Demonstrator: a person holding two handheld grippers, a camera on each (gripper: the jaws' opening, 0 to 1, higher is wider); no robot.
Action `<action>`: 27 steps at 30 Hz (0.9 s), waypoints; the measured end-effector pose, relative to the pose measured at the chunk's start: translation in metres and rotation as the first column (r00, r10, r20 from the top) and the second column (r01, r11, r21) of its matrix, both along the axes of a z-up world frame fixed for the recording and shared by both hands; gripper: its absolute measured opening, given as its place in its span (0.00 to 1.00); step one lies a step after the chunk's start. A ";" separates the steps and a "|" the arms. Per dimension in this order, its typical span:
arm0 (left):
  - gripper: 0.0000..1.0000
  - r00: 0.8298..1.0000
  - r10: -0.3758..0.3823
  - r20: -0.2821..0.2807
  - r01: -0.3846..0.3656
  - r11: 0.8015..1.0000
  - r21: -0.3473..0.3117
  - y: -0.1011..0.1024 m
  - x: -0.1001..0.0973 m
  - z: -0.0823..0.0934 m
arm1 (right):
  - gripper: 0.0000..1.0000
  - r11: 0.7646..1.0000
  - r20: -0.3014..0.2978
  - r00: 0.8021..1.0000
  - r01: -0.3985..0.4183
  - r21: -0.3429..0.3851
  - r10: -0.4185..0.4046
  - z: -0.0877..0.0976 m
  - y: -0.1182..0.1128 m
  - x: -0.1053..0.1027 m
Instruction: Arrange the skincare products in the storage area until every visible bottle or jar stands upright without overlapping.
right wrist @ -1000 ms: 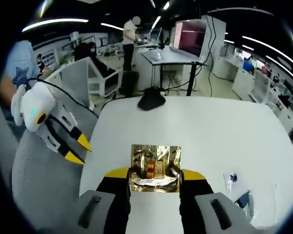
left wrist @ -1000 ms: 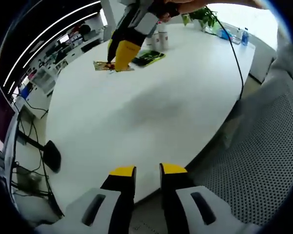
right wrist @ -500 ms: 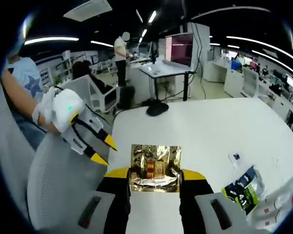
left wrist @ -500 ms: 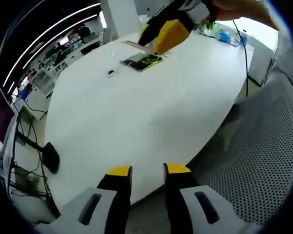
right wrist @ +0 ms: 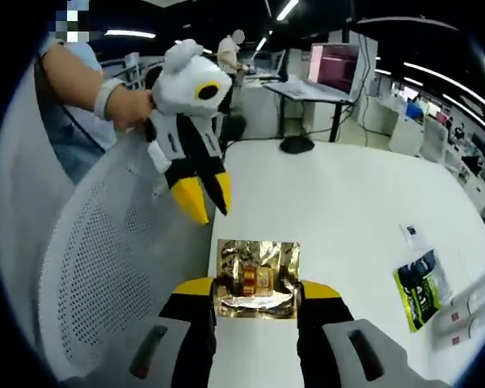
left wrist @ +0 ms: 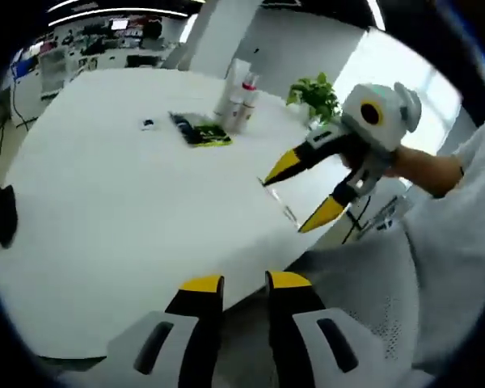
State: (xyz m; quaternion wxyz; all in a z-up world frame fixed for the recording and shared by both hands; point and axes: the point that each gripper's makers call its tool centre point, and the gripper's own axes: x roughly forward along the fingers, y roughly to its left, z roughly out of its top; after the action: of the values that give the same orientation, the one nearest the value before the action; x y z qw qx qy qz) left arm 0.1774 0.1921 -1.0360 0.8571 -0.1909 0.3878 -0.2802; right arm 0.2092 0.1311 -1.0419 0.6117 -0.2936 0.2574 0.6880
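A potted plant (left wrist: 317,94) is seen on the white table (left wrist: 105,202), beside which a mesh chair (right wrist: 105,267) is placed.

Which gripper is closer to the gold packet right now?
Right. The right gripper has the gold packet clamped between its jaws. The left gripper hovers apart from it, beyond the packet by the table edge, holding nothing.

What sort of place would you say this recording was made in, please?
Most likely an open-plan office or lab. The work happens on a large white table with a mesh office chair pulled up beside it, and behind stand desks with a lit monitor under long strip ceiling lights.
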 end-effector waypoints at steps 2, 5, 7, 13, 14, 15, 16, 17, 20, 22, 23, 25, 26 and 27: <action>0.19 0.999 0.043 -0.015 -0.045 0.991 -0.123 -0.014 0.008 0.008 | 0.36 1.000 0.003 1.000 -0.002 -0.001 0.002 -0.003 -0.004 -0.002; 0.21 0.996 0.087 -0.020 -0.089 0.968 -0.236 -0.033 0.016 0.018 | 0.36 1.000 0.017 1.000 -0.020 0.004 0.020 -0.002 -0.007 -0.008; 0.21 0.994 0.103 -0.020 -0.104 0.956 -0.275 -0.041 0.019 0.021 | 0.36 0.999 0.017 0.999 -0.033 0.014 0.033 0.000 -0.007 -0.013; 0.19 0.996 0.053 -0.070 -0.070 0.963 -0.262 -0.055 0.011 0.011 | 0.36 0.991 0.110 0.986 -0.131 0.019 0.128 0.009 -0.003 -0.023; 0.18 0.996 0.053 -0.073 -0.071 0.962 -0.264 -0.054 0.010 0.011 | 0.36 0.990 0.116 0.984 -0.141 0.016 0.138 0.010 -0.003 -0.026; 0.16 0.996 0.057 -0.074 -0.074 0.961 -0.267 -0.053 0.010 0.011 | 0.36 0.988 0.125 0.980 -0.157 0.011 0.154 0.011 -0.003 -0.028; 0.13 0.996 0.057 -0.074 -0.075 0.960 -0.270 -0.053 0.010 0.011 | 0.36 0.983 0.149 0.972 -0.184 0.009 0.180 0.012 -0.002 -0.031; 0.10 0.996 0.053 -0.077 -0.073 0.959 -0.274 -0.053 0.010 0.012 | 0.36 0.982 0.153 0.971 -0.188 0.009 0.185 0.012 -0.002 -0.033; 0.02 0.995 0.045 -0.088 -0.068 0.958 -0.279 -0.056 0.008 0.012 | 0.36 0.977 0.171 0.963 -0.215 0.011 0.210 0.015 -0.001 -0.039; 0.00 0.995 0.030 -0.095 -0.057 0.953 -0.299 -0.060 0.007 0.013 | 0.36 0.974 0.196 0.955 -0.225 -0.004 0.221 0.014 -0.003 -0.041; 0.00 0.994 0.020 -0.104 -0.049 0.957 -0.284 -0.059 0.005 0.011 | 0.36 0.974 0.197 0.955 -0.226 0.000 0.222 0.014 -0.004 -0.042; 0.00 0.994 0.016 -0.109 -0.047 0.957 -0.286 -0.060 0.004 0.011 | 0.37 0.975 0.186 0.959 -0.221 0.009 0.216 0.014 -0.005 -0.042; 0.00 0.994 0.013 -0.108 -0.042 0.962 -0.269 -0.059 0.003 0.010 | 0.37 0.981 0.183 0.964 -0.196 0.012 0.190 0.013 -0.006 -0.038; 0.00 0.995 0.013 -0.099 -0.039 0.965 -0.260 -0.058 0.004 0.009 | 0.37 0.984 0.177 0.969 -0.180 0.013 0.175 0.013 -0.008 -0.036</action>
State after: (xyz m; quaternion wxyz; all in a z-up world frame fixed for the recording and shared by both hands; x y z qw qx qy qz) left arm 0.1812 0.1342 -1.0269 0.8083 -0.3205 0.3861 -0.3080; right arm 0.1733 0.1230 -1.0292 0.5720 -0.3658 0.1655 0.7152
